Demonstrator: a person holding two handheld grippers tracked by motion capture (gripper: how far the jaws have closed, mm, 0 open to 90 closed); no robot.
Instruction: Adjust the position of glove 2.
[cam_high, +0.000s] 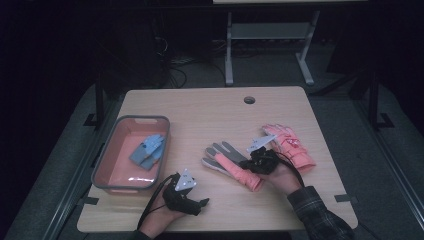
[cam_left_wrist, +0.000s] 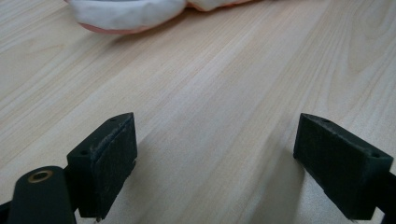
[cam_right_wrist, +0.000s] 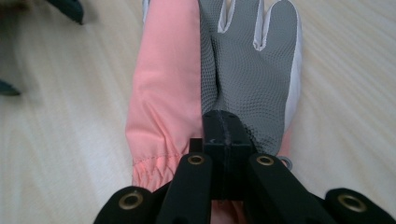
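Pinching the pink-and-grey glove (cam_right_wrist: 210, 88) mid-desk (cam_high: 200, 107) near its cuff, the right gripper (cam_right_wrist: 227, 135) has its jaws pressed together; the left gripper (cam_left_wrist: 217, 163) rests with jaws spread over bare wood.

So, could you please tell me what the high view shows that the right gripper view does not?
High view: a bin holding a blue glove, a second pink glove, the left gripper. Right gripper view: the palm's dotted grey weave, the right gripper with jaws closed over it. Both: the pink-and-grey glove on the table.
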